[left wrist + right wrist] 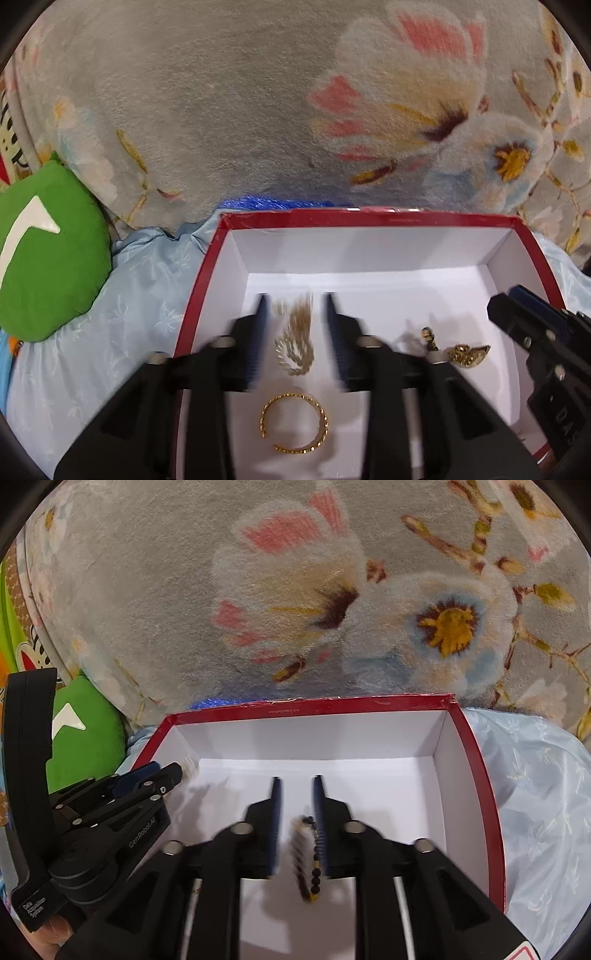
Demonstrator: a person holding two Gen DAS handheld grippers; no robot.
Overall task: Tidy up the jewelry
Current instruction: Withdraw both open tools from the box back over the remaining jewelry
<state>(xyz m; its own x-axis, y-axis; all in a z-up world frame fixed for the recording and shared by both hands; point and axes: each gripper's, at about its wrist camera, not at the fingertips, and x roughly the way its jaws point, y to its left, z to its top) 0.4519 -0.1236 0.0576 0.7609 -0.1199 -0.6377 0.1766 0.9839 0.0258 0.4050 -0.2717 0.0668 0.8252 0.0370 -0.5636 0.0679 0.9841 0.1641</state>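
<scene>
A red box [201, 295] with a white inside lies on pale blue cloth. My left gripper [295, 299] hangs over it, open, with a blurred pale gold leaf-shaped piece [295, 339] between the fingers and clear of both pads. A gold open bangle [293, 422] lies on the box floor below, with dark gold pieces [467, 354] to the right. My right gripper [297, 779] is open over the same box [487, 794]. A blurred black-and-gold beaded piece [308, 853] is between its fingers, close to the right pad. Each gripper shows in the other's view: right gripper [517, 317], left gripper [173, 771].
A grey floral fleece blanket [258, 110] rises behind the box. A green cushion [48, 251] lies to the left. Something blue and glittery [273, 204] peeks out behind the box's far rim. Pale blue cloth [543, 794] spreads to the right of the box.
</scene>
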